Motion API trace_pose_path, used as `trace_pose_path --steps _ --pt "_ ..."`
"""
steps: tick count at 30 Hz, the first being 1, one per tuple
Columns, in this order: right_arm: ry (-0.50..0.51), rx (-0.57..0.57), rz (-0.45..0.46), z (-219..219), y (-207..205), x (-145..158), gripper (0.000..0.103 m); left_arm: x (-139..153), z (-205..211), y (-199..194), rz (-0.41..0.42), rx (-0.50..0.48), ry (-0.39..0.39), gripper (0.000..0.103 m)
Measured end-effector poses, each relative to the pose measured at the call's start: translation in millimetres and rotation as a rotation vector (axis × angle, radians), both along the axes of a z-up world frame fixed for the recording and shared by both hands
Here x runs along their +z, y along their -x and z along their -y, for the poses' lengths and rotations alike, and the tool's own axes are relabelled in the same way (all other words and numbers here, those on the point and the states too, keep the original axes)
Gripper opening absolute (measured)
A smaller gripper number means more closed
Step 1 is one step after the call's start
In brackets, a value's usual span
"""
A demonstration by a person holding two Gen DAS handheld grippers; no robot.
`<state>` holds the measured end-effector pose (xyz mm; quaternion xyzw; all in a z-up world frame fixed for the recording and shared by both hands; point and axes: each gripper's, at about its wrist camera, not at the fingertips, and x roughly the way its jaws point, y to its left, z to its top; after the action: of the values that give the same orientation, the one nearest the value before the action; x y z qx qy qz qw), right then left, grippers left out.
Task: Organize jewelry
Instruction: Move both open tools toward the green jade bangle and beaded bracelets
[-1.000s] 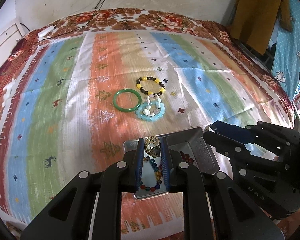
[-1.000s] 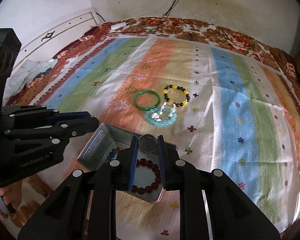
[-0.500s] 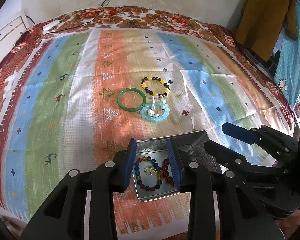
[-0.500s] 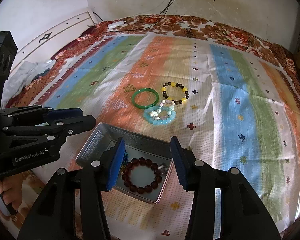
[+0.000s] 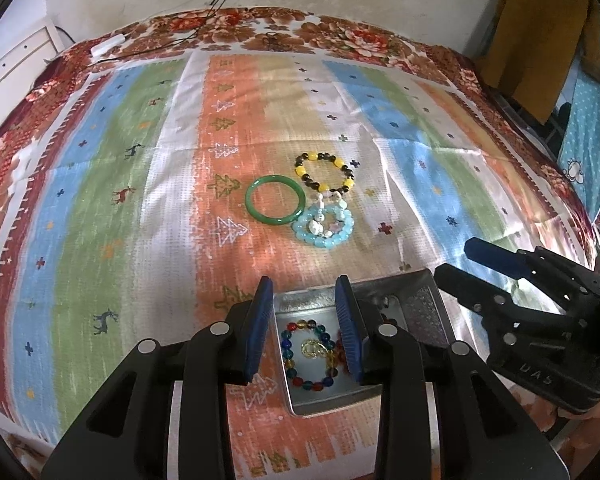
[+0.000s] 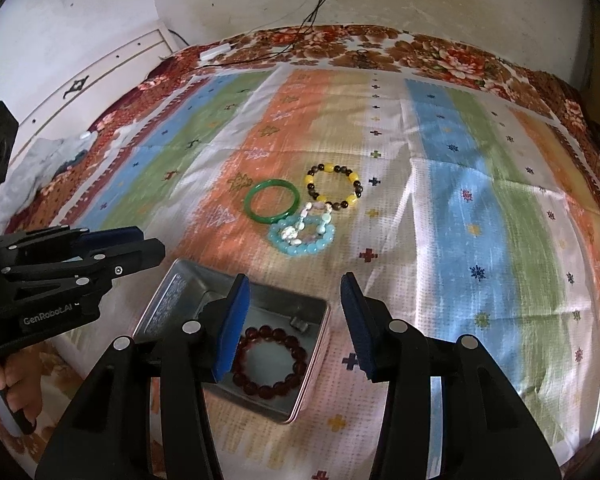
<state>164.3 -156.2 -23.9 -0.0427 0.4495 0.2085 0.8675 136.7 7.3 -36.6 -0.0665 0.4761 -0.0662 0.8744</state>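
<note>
An open metal tin [image 5: 332, 407] [image 6: 168, 300] lies on the striped cloth near the front edge. Inside it are a multicoloured bead bracelet [image 5: 288, 354], a small gold piece [image 5: 312, 347], a dark red bead bracelet [image 6: 296, 354] and a small silver ring [image 6: 300, 325]. My left gripper [image 5: 303, 280] [image 6: 152, 240] hangs open over the tin, nothing between its pads. Beside it, my right gripper [image 6: 294, 278] [image 5: 456, 258] is open wider and holds nothing. Farther back lie a green bangle [image 5: 274, 221] [image 6: 268, 218], a yellow-and-dark bead bracelet [image 5: 300, 170] [image 6: 310, 180], and a light blue bead bracelet [image 5: 324, 242] [image 6: 296, 250] with a white bead strand [image 5: 314, 226] [image 6: 290, 234] on it.
The striped cloth [image 5: 140, 200] covers a floral bedspread against a pale wall. A white power strip [image 5: 108, 46] with cables lies at the back. A brown garment [image 5: 540, 40] hangs at the right, and a white headboard [image 6: 100, 76] runs along the left. A hand [image 6: 4, 384] grips the left handle.
Both grippers have opened. The gold piece left the left jaws and the silver ring left the right jaws; both now lie in the tin.
</note>
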Motion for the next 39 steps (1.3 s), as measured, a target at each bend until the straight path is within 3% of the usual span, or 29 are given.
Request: trace_pose_path --steps 16,39 --pt "-0.009 -0.061 0.001 6 -42 -3 0.047 -1 -7 -40 0.039 0.053 -0.069 0.035" --pt "0.037 -0.042 -0.08 -14 -99 -31 0.047 -32 -11 -102 -0.044 0.056 -0.106 0.036"
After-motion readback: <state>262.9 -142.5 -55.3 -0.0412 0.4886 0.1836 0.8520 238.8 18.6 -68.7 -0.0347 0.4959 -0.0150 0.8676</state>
